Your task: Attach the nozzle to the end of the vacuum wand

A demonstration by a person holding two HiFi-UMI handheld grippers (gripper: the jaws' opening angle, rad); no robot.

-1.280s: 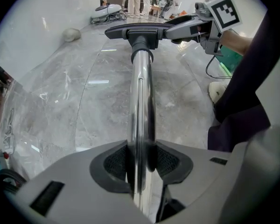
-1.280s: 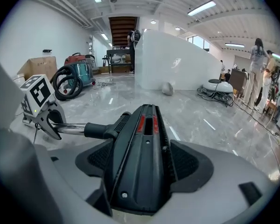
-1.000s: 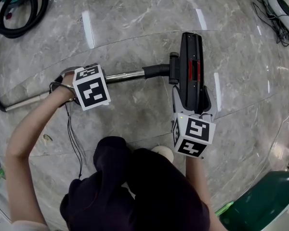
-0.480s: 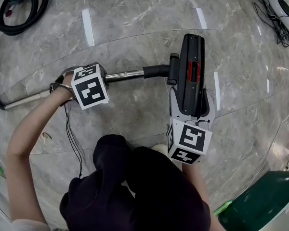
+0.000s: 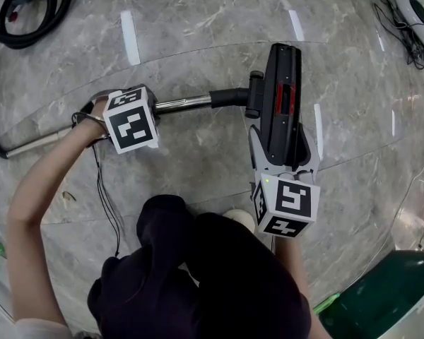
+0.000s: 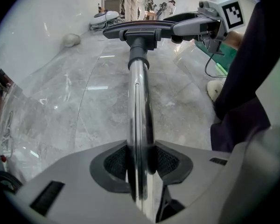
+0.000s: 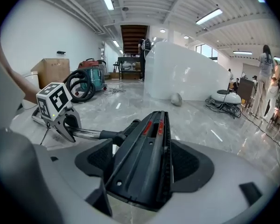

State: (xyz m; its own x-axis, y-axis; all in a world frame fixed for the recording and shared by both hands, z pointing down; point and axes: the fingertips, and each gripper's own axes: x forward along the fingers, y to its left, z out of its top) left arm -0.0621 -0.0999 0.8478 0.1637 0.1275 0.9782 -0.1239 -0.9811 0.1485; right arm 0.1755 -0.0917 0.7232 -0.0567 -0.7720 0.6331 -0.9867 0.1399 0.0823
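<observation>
A chrome vacuum wand runs level across the marble floor, and its black end sleeve sits in the neck of a black floor nozzle. My left gripper is shut on the wand, whose tube passes between the dark pads. My right gripper is shut on the near end of the nozzle, held bottom side up with its red strips showing. The joint shows far ahead in the left gripper view.
A coiled black hose lies at the far left, joined to the wand's other end. A green bin stands at the lower right, cables and a white device at the far right. My shoe sits below the nozzle.
The left gripper and wand have shifted slightly up the picture. The right gripper with the nozzle has stayed almost in place.
</observation>
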